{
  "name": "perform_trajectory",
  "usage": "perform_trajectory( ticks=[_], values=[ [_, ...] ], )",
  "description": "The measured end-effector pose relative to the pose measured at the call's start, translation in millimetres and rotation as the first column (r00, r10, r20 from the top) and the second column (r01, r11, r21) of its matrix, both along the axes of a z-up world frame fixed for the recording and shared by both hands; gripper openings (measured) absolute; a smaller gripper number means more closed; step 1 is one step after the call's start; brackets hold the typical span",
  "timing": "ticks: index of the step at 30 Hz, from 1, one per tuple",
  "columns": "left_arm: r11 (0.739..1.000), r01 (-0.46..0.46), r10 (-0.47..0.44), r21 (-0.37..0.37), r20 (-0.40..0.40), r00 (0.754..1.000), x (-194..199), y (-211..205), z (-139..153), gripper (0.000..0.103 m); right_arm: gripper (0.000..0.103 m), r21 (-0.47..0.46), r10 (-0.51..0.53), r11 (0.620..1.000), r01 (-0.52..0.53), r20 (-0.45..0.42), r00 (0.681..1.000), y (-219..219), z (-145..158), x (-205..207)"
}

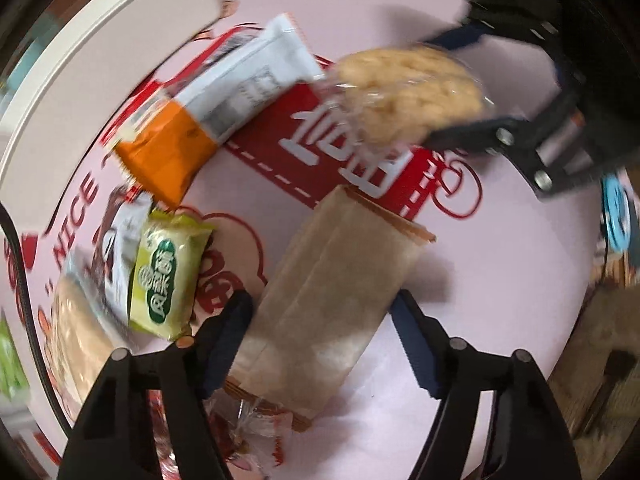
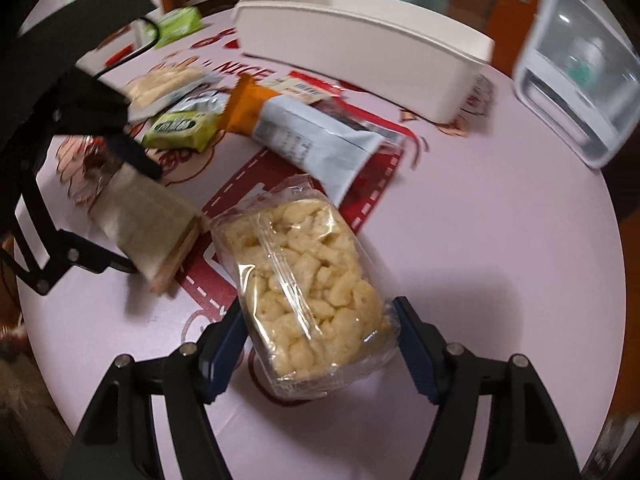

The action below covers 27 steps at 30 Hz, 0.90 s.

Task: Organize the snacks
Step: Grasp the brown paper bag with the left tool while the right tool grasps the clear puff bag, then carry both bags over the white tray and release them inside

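snacks are in both of my grippers at this moment. my left gripper [image 1: 320, 340] has its fingers [image 1: 230, 332] spread around a brown wafer pack [image 1: 332, 276]; the left finger touches the pack's side, the right finger looks just beside it, so i cannot tell if the grip is firm. the pack runs forward between the fingers and ends over the red print of the pink tablecloth [image 1: 500, 280]. left of the left finger lies a small green snack bag [image 1: 168, 276], and further forward an orange and white packet [image 1: 224, 108].

my right gripper [image 2: 320, 340] pinches a clear bag of puffed rice cake [image 2: 304, 280], the two blue pads [image 2: 224, 348] pressing on both of its sides. the bag points forward, its far end near the white tip of the orange and white packet [image 2: 304, 136]. far ahead of these fingers stands a long white tray [image 2: 360, 48], and ahead on the right a clear plastic box [image 2: 580, 80]. ahead and left i see the left gripper [image 2: 132, 208] with the wafer pack [image 2: 148, 216], near the rice cake bag but apart from it.
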<state>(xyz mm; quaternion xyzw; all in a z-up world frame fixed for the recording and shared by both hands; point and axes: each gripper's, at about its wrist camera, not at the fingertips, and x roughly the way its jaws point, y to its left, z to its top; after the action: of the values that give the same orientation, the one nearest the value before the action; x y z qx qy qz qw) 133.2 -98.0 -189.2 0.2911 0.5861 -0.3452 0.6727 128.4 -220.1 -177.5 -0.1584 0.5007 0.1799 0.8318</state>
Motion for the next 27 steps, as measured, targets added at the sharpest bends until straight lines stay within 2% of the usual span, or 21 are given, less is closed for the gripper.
perform_trajectory(
  ticks=[4, 5, 7, 10, 17, 27],
  values=[
    [0.996, -0.092, 0.092, -0.001, -0.003, 0.996, 2.3, 7.5, 2.8, 0.069, 0.071, 0.025, -0.072, 0.997, 0.072, 0.014, 0.997, -6.8, 9.1, -6.6],
    [0.992, -0.123, 0.123, -0.007, -0.011, 0.992, 3.0, 10.1, 4.3, 0.069, 0.071, 0.032, -0.087, 0.996, 0.086, 0.018, 0.996, -9.4, 12.1, -7.5],
    [0.986, -0.167, 0.167, -0.020, -0.033, 0.985, 4.1, 16.9, 6.9, 0.061, 0.071, 0.041, -0.105, 0.994, 0.104, 0.020, 0.994, -10.7, 14.8, -8.3],
    [0.968, -0.245, 0.242, -0.052, -0.052, 0.969, 6.4, 30.5, 15.1, 0.061, 0.071, 0.052, -0.128, 0.991, 0.127, 0.027, 0.991, -12.3, 21.2, -10.0],
    [0.936, -0.337, 0.334, -0.098, -0.050, 0.941, 9.0, 62.8, 35.0, 0.060, 0.070, 0.061, -0.126, 0.991, 0.121, 0.073, 0.989, -3.4, 36.6, -15.3],
    [0.889, -0.395, 0.403, -0.231, -0.012, 0.915, 26.9, 98.2, 81.9, 0.060, 0.070, 0.098, -0.139, 0.987, 0.127, 0.132, 0.981, 6.4, 60.7, -7.3]
  ],
)
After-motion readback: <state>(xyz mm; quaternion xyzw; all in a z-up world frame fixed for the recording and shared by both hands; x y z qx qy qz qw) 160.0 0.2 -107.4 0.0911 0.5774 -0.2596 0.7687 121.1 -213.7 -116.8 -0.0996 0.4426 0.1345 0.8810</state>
